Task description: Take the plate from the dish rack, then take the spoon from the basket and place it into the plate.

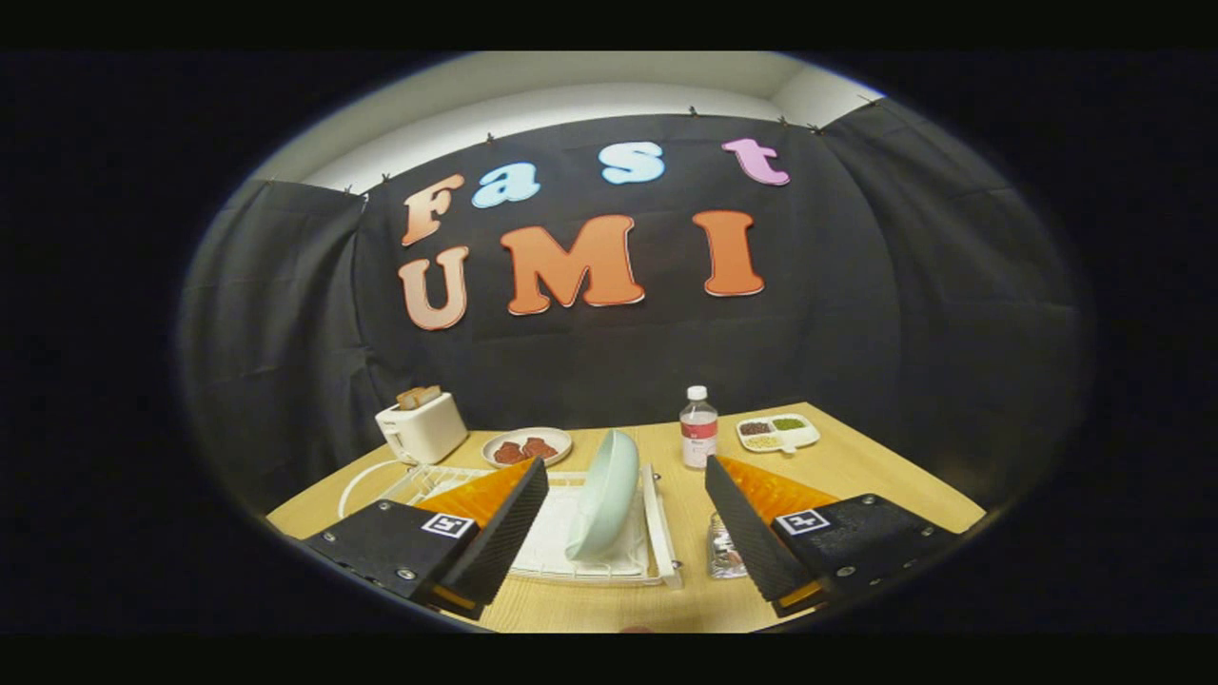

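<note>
While the claw (617,514) hovers with fingers spread wide and empty, the plate (603,495) stands on edge in the dish rack (659,533) at 12 o'clock, between them, rim nearly vertical.

Wooden table (856,471), light tan top, booth wall along its far edge. Far left corner: white toaster (422,428) with bread slices sticking out of the slots. Beside it along the far edge, a small plate (527,446) holding reddish-brown pieces. Mid far edge: clear water bottle (698,427), white cap, upright. Far right corner: white divided tray (778,432) with three compartments of grains or beans. Left-centre: white dish rack (660,523) sitting directly on the top. Just right of the rack, near the front edge, a small clear glass jar (723,552), contents unclear.
</note>
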{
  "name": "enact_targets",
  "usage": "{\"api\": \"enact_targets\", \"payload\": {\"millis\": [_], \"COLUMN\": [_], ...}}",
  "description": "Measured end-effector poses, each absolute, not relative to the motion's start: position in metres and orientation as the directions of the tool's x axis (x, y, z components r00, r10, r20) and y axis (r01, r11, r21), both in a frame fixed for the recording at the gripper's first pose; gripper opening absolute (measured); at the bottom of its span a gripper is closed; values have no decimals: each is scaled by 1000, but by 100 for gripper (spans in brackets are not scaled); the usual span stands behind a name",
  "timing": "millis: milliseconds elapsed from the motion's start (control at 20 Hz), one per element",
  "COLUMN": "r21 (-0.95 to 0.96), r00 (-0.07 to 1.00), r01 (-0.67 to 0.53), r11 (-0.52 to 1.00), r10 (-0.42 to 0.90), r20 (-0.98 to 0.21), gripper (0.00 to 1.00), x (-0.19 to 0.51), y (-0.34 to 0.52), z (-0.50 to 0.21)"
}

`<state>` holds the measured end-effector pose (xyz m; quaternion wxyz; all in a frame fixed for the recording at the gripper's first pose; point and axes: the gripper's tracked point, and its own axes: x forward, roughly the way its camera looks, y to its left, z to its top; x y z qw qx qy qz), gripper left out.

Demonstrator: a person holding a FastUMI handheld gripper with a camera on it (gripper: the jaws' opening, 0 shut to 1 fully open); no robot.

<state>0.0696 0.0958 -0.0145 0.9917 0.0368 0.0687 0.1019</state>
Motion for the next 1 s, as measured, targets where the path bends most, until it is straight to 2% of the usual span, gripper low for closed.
{"api": "enact_targets", "payload": {"millis": [600, 1000], "r21": [20, -9], "r00": [956, 932], "r01": [-121, -103], "r11": [992, 995], "r10": [122, 93], "r20": [-268, -349], "gripper": [99, 99], "x": [144, 159], "y": [109, 130], "z": [-66, -100]}}
